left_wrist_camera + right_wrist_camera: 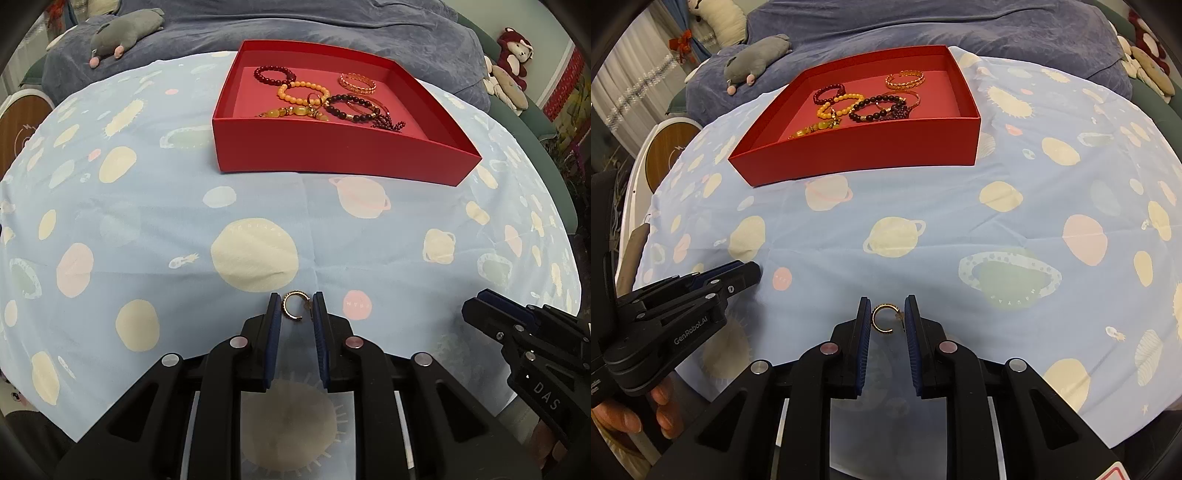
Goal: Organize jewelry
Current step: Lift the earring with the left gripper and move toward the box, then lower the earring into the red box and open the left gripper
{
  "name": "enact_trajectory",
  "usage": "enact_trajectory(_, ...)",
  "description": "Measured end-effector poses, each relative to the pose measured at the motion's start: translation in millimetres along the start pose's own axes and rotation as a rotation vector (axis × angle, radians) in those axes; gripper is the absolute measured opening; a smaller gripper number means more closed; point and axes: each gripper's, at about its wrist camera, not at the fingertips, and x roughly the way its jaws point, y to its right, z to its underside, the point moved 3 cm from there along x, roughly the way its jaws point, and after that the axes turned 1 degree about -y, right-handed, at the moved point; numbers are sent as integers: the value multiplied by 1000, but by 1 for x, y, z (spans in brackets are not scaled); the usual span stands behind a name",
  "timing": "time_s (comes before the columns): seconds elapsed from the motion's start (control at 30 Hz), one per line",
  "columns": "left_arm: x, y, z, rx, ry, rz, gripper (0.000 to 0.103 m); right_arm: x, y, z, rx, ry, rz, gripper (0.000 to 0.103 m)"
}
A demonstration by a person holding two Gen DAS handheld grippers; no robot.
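A small open gold ring (293, 307) stands between the blue pads of my left gripper (297, 304), which is shut on it just over the blue planet-print cloth (258, 206). My right gripper (886, 308) is shut on a second gold ring (883, 318) in the same way. Each gripper also shows from the side in the other's view: the right gripper (480, 306) at the right, the left gripper (753, 271) at the left. The red box (332, 155) at the far side of the cloth holds several bead bracelets (303, 92) and a gold bangle (357, 83).
In the right wrist view the red box (857, 147) lies far left, a person's hand (661, 406) holds the left tool, and a round wooden stool (665, 147) stands left. A grey plush toy (122, 33) lies on the dark blue blanket behind.
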Motion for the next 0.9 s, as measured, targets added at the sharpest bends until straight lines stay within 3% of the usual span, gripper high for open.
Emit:
enact_trajectory(0.5,-51,6,-21,-20,66,62,17,-38,-11,-27,-14,89,-43,18)
enact_trajectory(0.9,-71,22,-112,31,169,73,17,-54,-19,-120,-67,206,-58,18)
